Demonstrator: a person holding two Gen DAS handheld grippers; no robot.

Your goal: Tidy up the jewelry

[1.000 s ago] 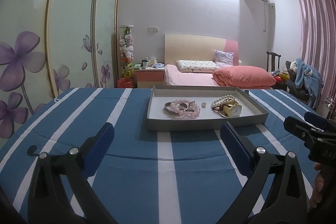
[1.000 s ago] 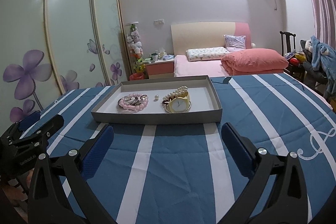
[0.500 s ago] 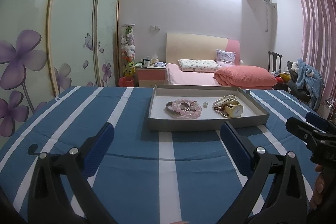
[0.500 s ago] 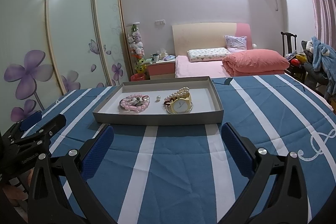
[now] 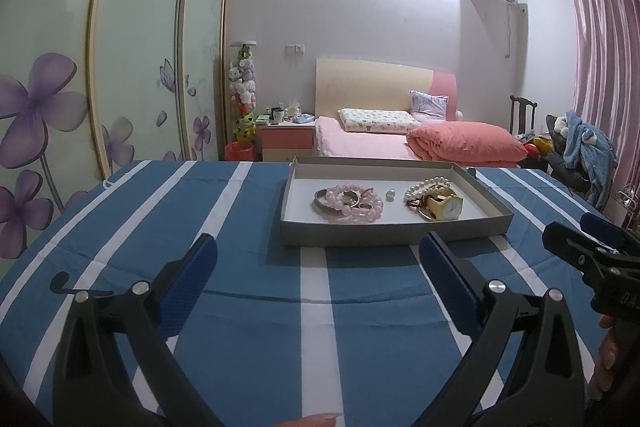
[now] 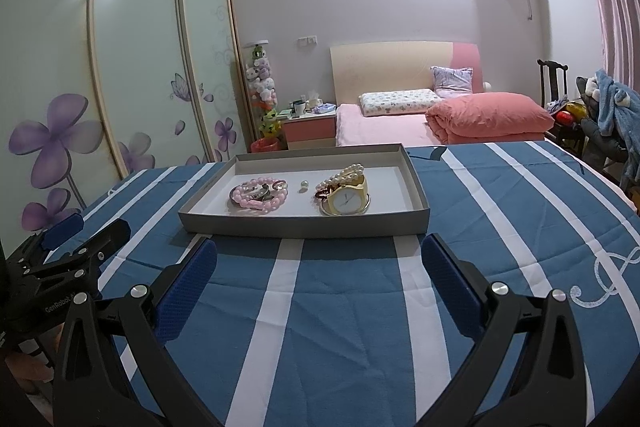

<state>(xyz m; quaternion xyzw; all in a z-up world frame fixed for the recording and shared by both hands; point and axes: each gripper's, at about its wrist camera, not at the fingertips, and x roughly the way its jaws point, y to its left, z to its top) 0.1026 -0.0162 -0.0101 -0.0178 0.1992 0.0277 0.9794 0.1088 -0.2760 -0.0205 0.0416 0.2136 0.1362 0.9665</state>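
Observation:
A shallow grey tray (image 5: 392, 233) (image 6: 304, 225) rests on a blue-and-white striped cloth. Inside it lie a pink bead bracelet (image 5: 354, 205) (image 6: 260, 197) over a silver bangle, a loose pearl (image 5: 390, 193) (image 6: 304, 183), a white pearl string (image 5: 428, 185) (image 6: 346, 173) and a yellow watch (image 5: 444, 207) (image 6: 347, 201). My left gripper (image 5: 318, 251) is open, short of the tray's near wall, with nothing between its blue pads. My right gripper (image 6: 319, 251) is open too, just before the tray. Each gripper shows at the edge of the other's view.
The striped cloth (image 5: 240, 291) covers the table all round the tray. Beyond it stand a pink bed (image 5: 400, 141), a nightstand (image 5: 286, 141), a flowered sliding wardrobe (image 5: 100, 67) at left and a chair piled with clothes (image 5: 580, 155) at right.
Both views have drifted slightly, with the tray sitting a little lower in the frames. Both grippers stay open and nothing in the tray has moved.

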